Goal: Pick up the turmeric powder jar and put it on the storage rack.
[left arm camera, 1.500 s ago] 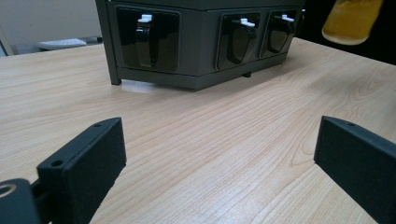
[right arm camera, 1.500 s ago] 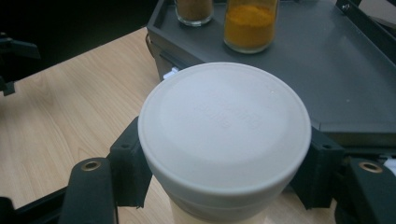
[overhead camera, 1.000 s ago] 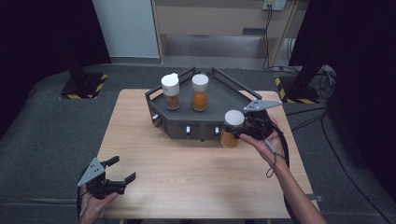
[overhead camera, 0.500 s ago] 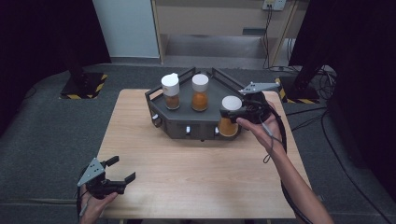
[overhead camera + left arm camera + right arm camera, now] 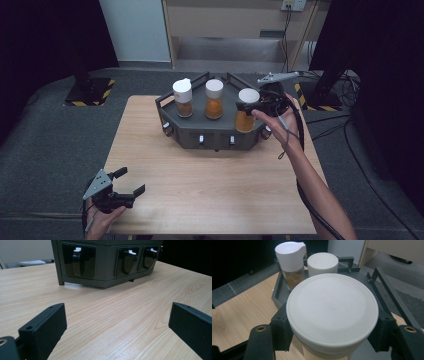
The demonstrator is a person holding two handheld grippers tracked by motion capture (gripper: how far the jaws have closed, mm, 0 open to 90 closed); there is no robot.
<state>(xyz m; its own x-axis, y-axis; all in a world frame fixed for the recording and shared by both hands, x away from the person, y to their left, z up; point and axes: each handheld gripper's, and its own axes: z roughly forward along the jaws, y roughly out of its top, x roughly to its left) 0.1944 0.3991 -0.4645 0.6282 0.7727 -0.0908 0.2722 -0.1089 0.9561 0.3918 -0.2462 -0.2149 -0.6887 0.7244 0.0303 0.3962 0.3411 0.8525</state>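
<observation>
Since the earlier frame the right gripper (image 5: 248, 106) has carried its jar (image 5: 245, 111) from the tabletop (image 5: 215, 185) onto the dark rack (image 5: 212, 134) at the far edge, beside the two other jars (image 5: 214, 99). Its fingers (image 5: 280, 327) clamp the jar below the white lid (image 5: 332, 310). The left gripper (image 5: 131, 182) stays near the front left corner, fingers (image 5: 43, 327) spread wide and empty.

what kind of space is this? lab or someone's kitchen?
Likely a lab or recording setup, not a kitchen: a bare wooden table on grey carpet, black curtains around it, hazard-striped stand bases and loose cables on the floor. The rack of spice jars looks like a test prop.
</observation>
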